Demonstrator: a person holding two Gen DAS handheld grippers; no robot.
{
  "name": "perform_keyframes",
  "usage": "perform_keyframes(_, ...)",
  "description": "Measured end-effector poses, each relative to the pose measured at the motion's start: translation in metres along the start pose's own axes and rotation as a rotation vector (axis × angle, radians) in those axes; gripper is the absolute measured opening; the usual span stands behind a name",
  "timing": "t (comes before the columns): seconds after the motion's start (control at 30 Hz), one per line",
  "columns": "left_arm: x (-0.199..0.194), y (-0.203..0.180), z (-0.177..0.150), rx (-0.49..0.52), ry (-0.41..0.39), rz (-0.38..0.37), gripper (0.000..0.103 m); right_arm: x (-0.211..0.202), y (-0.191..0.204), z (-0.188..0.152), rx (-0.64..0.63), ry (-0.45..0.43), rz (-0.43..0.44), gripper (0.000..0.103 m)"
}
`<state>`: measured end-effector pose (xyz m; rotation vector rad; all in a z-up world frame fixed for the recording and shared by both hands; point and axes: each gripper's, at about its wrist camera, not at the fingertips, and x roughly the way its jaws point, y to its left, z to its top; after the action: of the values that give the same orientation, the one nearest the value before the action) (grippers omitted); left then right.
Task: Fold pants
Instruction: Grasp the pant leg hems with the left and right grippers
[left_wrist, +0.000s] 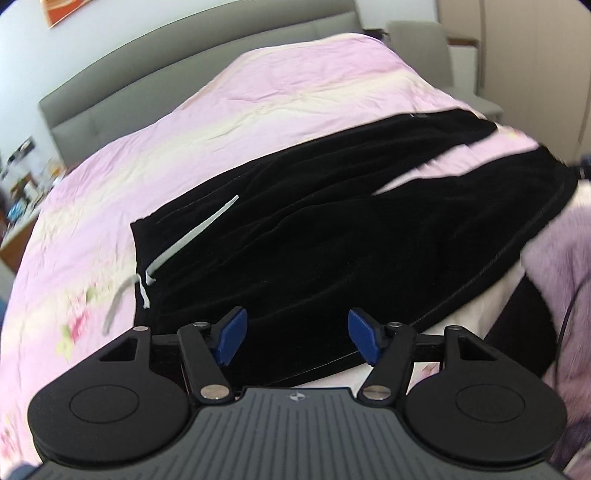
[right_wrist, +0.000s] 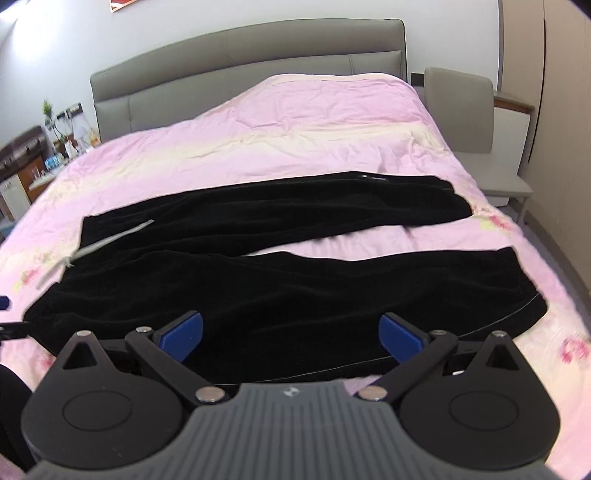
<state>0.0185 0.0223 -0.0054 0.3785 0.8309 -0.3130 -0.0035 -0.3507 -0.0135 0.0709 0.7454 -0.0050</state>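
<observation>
Between the blue pads of the left tool (left_wrist: 297, 334), only open air: jaws spread wide, nothing gripped, poised low over the waist end of the black pants (left_wrist: 332, 221). Likewise at the right tool (right_wrist: 290, 336): jaws spread wider still, empty, hovering above the near leg. Contact with the cloth cannot be confirmed for either.

Beyond the tools, pants laid lengthwise across the pink bed cover (right_wrist: 295, 122), waistband to the left with a pale drawstring (left_wrist: 192, 236) trailing off it, legs parted in a narrow V with a strip of cover showing between. Near leg along the bed's front edge, within easy reach. Judged a spread-flat layout ahead of the first fold; no fold yet made. Likely next: near leg pinched at both ends and carried onto the far leg.

Further out, grey headboard (right_wrist: 247, 62) and bedside chair (right_wrist: 461, 107).
</observation>
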Motion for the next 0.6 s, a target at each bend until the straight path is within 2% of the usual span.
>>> perform_keyframes(0.07,0.002,0.012,-0.003,0.083,0.028,-0.005,0.075,0.006,-0.016,0.009,-0.030,0.013,-0.010,0.091)
perform_keyframes(0.17,0.011,0.034,-0.008,0.185,0.091,-0.018,0.075,0.017,-0.049,0.022,-0.053,0.055,0.021,0.080)
perform_keyframes(0.2,0.015,0.041,-0.011,0.224,0.110,-0.019,0.075,0.021,-0.059,0.026,-0.060,0.066,0.027,0.080)
perform_keyframes(0.23,0.021,0.048,-0.015,0.263,0.134,-0.023,0.075,0.026,-0.070,0.031,-0.075,0.080,0.015,0.080)
perform_keyframes(0.3,0.037,0.063,-0.021,0.327,0.189,-0.019,0.075,0.037,-0.089,0.038,-0.116,0.110,-0.031,0.072)
perform_keyframes(0.47,0.090,0.087,-0.036,0.434,0.348,-0.076,0.075,0.069,-0.133,0.046,-0.202,0.218,-0.080,0.070)
perform_keyframes(0.6,0.137,0.078,-0.054,0.565,0.452,-0.086,0.075,0.095,-0.161,0.035,-0.264,0.300,-0.087,0.070)
